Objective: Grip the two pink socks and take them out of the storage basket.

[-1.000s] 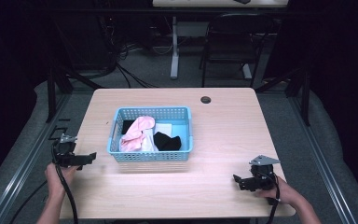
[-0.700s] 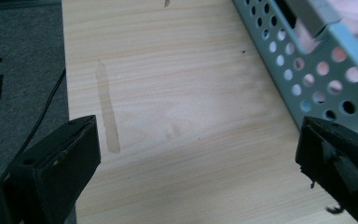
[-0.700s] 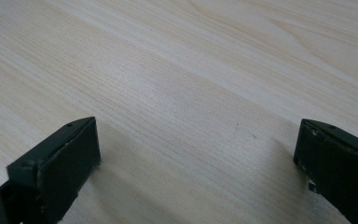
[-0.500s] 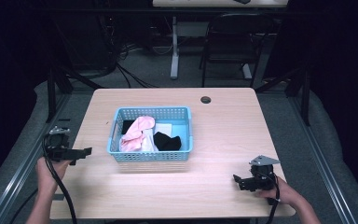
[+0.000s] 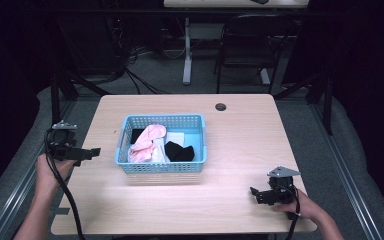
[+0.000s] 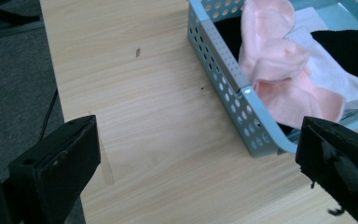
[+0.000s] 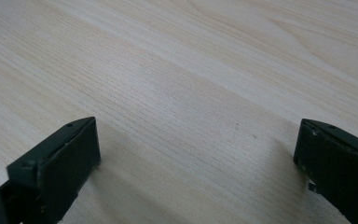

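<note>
Right gripper [image 5: 260, 194]: we rest it low on the near table [image 5: 240, 150], jaws spread, holding nothing, waiting.
Left gripper [image 5: 92, 151]: jaws spread wide, we aim it at the basket.
Basket [image 5: 161, 167]: mid-table, keeping the pink cloth [image 6: 279, 70] and dark clothes gathered for picking.

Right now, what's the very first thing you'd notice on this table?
The light blue basket in the middle of the wooden table stands out, with a pink sock bunched up inside, next to black and white cloth. Then come the two black claws: the left claw at the table's left edge, open and aimed at the basket, and the right claw, open, low near the front right.
</note>
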Demonstrator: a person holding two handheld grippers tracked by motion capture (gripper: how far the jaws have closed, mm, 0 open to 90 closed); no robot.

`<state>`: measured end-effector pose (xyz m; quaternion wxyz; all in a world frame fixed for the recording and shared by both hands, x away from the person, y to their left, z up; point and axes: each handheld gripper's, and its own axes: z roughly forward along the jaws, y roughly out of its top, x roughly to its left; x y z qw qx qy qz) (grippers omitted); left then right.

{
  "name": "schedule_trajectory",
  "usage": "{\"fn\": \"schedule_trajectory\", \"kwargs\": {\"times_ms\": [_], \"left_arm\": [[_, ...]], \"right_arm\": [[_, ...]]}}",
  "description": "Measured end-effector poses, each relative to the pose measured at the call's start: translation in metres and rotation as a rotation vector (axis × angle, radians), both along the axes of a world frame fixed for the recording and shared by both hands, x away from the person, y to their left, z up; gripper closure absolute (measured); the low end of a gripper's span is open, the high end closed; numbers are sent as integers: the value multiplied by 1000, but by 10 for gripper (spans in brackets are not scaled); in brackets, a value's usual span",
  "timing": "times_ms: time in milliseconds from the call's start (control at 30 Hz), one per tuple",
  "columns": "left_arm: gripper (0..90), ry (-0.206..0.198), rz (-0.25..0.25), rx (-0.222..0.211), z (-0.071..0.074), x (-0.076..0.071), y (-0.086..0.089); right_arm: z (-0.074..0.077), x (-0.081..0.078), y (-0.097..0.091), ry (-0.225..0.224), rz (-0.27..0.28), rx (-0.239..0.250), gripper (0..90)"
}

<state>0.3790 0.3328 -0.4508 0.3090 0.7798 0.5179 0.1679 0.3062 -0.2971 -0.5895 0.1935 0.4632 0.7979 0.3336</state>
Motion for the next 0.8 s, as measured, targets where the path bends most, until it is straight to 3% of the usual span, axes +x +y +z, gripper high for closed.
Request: {"fn": "schedule_trajectory", "kwargs": {"times_ms": [467, 800], "left_arm": [[0, 28, -114, 37, 25, 25, -36], [0, 64, -224, 65, 24, 49, -81]], "right_arm": [[0, 0, -1, 2, 3, -3, 0], [0, 0, -1, 3, 5, -2, 0]]}}
